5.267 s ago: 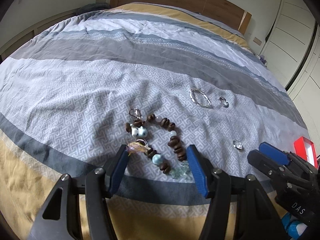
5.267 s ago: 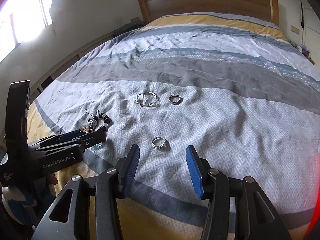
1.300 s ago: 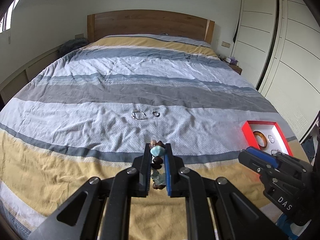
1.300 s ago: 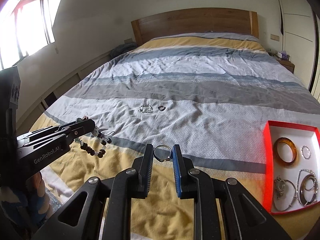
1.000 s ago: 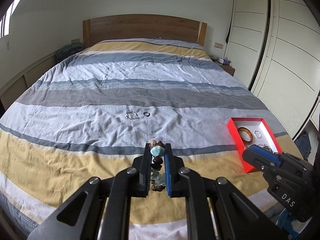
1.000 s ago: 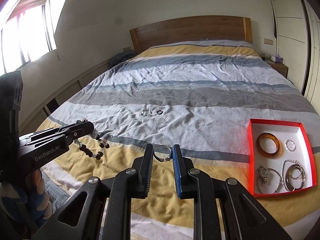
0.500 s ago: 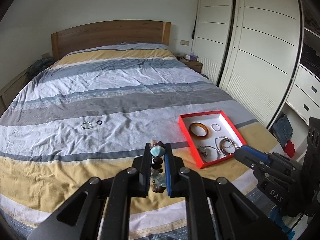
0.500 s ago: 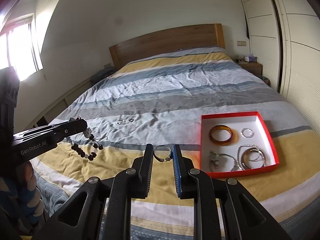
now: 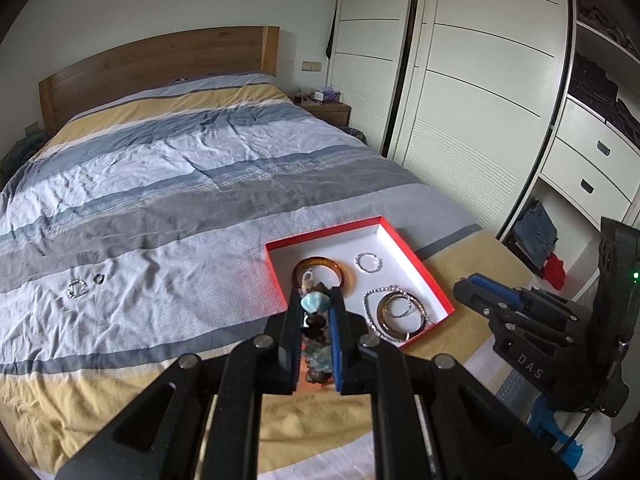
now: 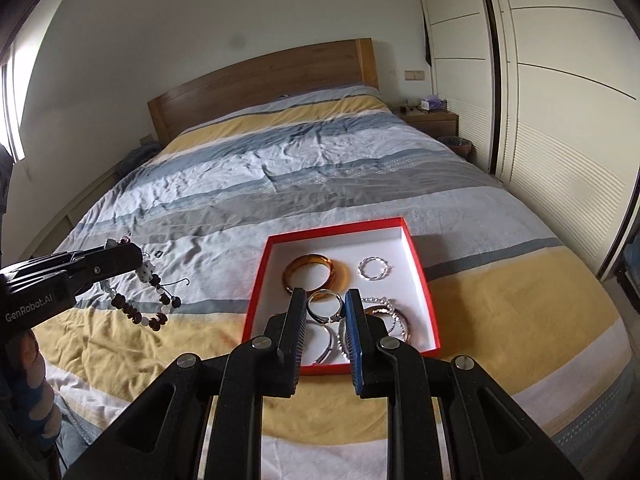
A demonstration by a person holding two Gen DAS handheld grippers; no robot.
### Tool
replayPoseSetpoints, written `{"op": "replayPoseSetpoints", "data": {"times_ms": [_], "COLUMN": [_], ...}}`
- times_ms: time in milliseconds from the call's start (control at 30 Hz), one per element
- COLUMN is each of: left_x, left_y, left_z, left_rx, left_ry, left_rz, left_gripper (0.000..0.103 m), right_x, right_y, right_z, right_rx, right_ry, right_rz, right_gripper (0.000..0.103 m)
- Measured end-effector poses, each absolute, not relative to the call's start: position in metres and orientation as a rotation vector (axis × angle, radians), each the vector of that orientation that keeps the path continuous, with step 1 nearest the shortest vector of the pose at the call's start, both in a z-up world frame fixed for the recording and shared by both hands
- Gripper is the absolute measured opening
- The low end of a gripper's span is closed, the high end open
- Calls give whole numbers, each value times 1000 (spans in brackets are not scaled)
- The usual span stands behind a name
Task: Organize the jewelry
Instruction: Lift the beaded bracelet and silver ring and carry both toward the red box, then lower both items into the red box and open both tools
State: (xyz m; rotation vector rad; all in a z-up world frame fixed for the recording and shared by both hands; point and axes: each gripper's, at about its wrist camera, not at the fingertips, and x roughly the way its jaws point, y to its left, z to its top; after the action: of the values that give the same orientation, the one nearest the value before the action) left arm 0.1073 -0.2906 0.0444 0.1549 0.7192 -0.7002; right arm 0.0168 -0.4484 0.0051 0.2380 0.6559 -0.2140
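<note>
My left gripper [image 9: 316,300] is shut on a beaded bracelet [image 9: 316,303] of brown, white and turquoise beads. In the right wrist view that bracelet [image 10: 140,308] dangles from the left gripper [image 10: 120,258] over the yellow stripe, left of the box. My right gripper [image 10: 324,300] is shut on a silver ring [image 10: 325,306] and hangs above the near part of the red box [image 10: 256,292]. The box, white inside, holds an amber bangle [image 10: 316,270], a small twisted silver ring [image 10: 374,269] and silver bangles [image 10: 394,320]. On the bedspread a silver bracelet [image 9: 76,289] and a ring [image 9: 98,278] still lie.
The box [image 9: 416,258] rests near the bed's right edge on the striped duvet [image 9: 180,184]. White wardrobe doors [image 9: 472,92] and drawers [image 9: 588,176] stand to the right, a wooden headboard [image 9: 160,64] at the far end, a nightstand [image 10: 432,118] beside it.
Both grippers have swung right across the bed, each still holding its piece. The red box has come from the right side of the views to directly ahead of the fingers.
</note>
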Motion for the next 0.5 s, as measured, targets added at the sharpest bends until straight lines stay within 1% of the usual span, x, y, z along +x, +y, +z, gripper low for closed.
{"op": "replayPoseSetpoints", "data": {"times_ms": [200,500], "left_x": [134,163], "left_y": [-335,-365], "left_z": [8,-52], "left_rx": [190,243], "left_ry": [772,843], "left_rz": [-711,-685], "left_gripper": [11,11], "right_x": [59,103], "right_y": [-476,-501], "right_z": [-21,-77], "right_rx": [234,240], "right_ry": [698,803], "right_rz": [-220,-221], "right_gripper": [19,19]}}
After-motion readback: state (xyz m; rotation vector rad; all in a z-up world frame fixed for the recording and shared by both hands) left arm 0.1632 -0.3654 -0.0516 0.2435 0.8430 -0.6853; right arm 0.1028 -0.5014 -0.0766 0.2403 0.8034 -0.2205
